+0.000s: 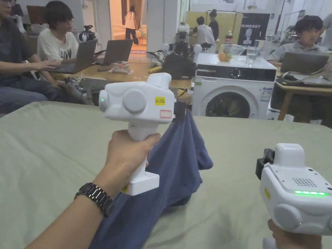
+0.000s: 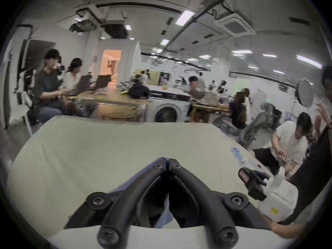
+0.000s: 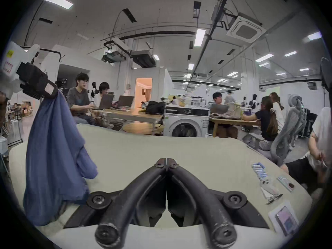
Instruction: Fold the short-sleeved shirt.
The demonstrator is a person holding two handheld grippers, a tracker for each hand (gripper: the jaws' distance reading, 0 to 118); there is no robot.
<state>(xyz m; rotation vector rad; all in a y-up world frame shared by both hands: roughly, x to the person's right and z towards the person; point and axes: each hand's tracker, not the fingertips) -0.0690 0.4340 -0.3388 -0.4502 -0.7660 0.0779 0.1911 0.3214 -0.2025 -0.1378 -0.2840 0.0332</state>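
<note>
Head view shows the left gripper (image 1: 180, 110) held up high over the bench (image 1: 48, 146), which has a pale green cloth on it. Its fingers (image 2: 158, 170) are pressed together on a bunch of the blue shirt (image 1: 175, 162). The shirt hangs down from them, and its lower part lies in a heap on the bench near the person's left arm. A yellow sticker (image 1: 160, 100) and a white sticker with a red edge (image 1: 165, 113) sit on the side of the left gripper, but the marks on them are too small to make out. The left hand (image 1: 128, 155) holds the handle, and a dark watch (image 1: 94, 196) is on the wrist. The right gripper (image 1: 264, 162) is lower, to the right of the shirt and apart from it. Its fingers (image 3: 159, 164) are pressed together with nothing between them, as the right gripper view shows. A green light bar (image 1: 310, 193) glows on its top. The right hand (image 1: 291, 238) is cut off by the bottom edge. Far behind, a dark poster (image 1: 253, 27) has white letters, cut off on one side. A white washing machine (image 1: 233, 87) stands past the bench. Small flat things (image 3: 269, 186) lie near the right end of the bench, too blurry to tell what they are.
</note>
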